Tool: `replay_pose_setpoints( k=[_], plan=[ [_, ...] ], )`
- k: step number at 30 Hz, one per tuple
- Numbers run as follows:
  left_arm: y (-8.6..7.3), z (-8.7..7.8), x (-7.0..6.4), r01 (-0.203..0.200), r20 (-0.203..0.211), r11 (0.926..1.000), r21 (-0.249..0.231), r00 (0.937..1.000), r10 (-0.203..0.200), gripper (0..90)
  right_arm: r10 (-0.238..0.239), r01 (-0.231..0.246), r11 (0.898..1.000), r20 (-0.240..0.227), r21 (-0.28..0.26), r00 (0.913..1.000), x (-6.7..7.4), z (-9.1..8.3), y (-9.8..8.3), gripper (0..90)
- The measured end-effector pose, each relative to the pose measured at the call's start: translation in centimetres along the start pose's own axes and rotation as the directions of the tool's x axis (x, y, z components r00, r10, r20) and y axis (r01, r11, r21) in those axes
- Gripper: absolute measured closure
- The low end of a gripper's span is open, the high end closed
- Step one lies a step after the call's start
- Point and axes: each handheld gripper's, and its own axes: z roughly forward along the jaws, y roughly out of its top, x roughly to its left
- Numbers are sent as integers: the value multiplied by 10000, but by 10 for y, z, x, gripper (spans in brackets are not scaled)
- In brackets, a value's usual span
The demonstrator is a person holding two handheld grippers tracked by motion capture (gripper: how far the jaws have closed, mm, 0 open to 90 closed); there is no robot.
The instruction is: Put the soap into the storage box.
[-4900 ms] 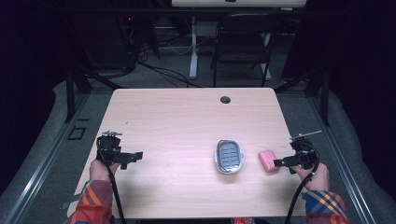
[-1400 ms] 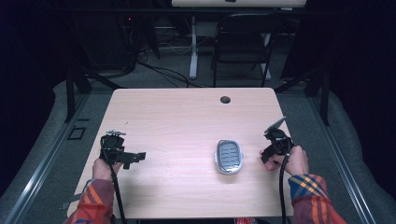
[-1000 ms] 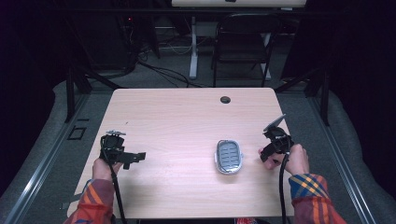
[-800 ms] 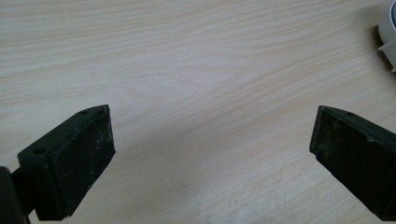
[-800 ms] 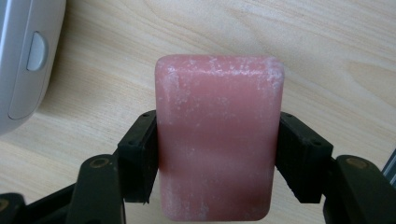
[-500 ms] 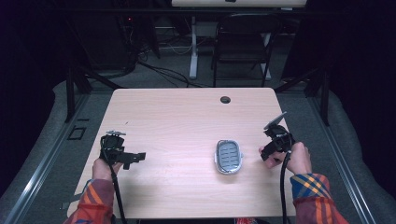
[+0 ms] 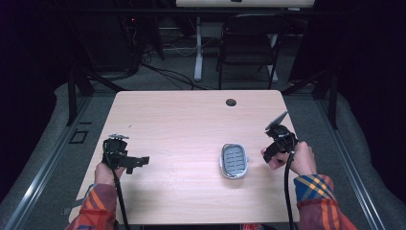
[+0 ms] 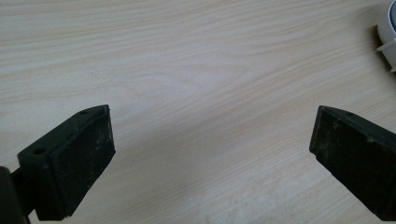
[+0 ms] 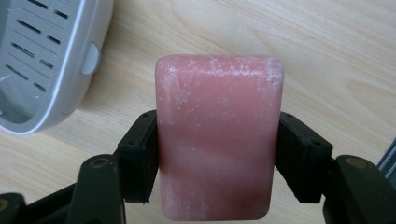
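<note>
A pink bar of soap (image 9: 217, 135) stands upright between the jaws of my right gripper (image 9: 217, 156), which is shut on its two sides. In the high view my right gripper (image 7: 269, 152) hangs just above the table near the right edge, to the right of a grey slotted soap dish (image 7: 234, 161). The same soap dish (image 9: 42, 56) lies at the upper left of the right gripper view, and nothing lies in it. My left gripper (image 7: 140, 160) rests low at the table's left, open wide. Bare wood shows between the jaws of my left gripper (image 8: 210, 154).
The wooden table (image 7: 182, 124) has a black cable hole (image 7: 231, 102) near its far edge. A dark chair (image 7: 246, 48) and a desk leg stand beyond the table. The rim of the soap dish (image 8: 387, 28) pokes into the left gripper view's top right corner.
The soap lay on the table right of the dish 4.9 s ago; now my right gripper holds it off the table. Over the last second that gripper barely shifts. The left one stays put.
</note>
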Motion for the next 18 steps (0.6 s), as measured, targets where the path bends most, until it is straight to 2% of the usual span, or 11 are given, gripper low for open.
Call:
replay_pose_setpoints(
  k=[3, 18],
  plan=[
    [0, 0, 0, -9, -2, 10000, 1, 10000, 9, 0, -168, 169, 9998, -45, 126, 9998, 1, -5, 3, 373],
    [0, 0, 0, -10, -13, 10000, -32, 10000, 10, 0, -330, 329, 9994, -64, -109, 9994, 11, -18, 11, 374]
  ],
)
